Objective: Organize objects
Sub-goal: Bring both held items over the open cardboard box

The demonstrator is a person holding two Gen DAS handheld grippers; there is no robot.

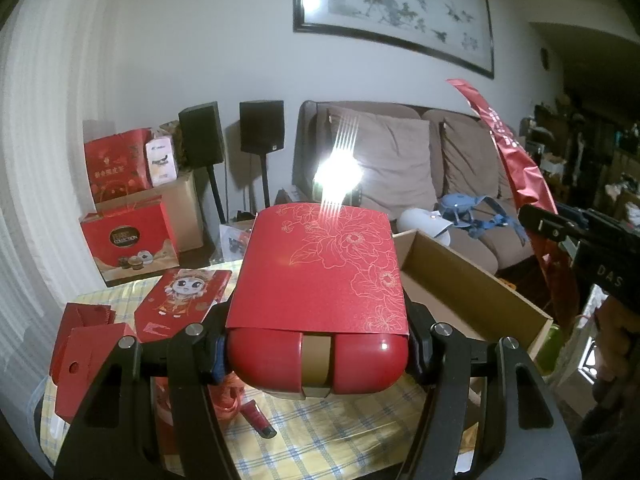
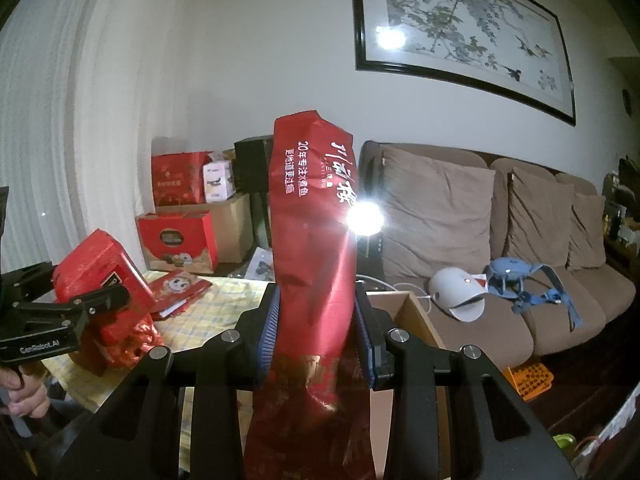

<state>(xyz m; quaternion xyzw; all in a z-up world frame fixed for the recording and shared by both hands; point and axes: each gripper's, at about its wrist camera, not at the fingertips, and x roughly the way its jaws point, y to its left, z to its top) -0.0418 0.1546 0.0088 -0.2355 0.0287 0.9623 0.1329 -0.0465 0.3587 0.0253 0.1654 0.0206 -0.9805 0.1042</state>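
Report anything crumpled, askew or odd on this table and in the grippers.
The tall red foil bag in the right gripper is creased and leaning. The red floral paper sleeve sits short on the glossy red case that the left gripper holds, leaving its end bare.

Ahead of me, a plain white wall (image 2: 248,60) carries a long framed ink painting (image 2: 464,28) of branches and birds, with a lamp glare on its glass. Below it stands a brown sofa (image 2: 460,292) with three tan cushions (image 2: 436,204). Two black speakers (image 1: 262,125) on stands occupy the corner to the sofa's left. Dark floor (image 2: 572,404) shows at my lower right.
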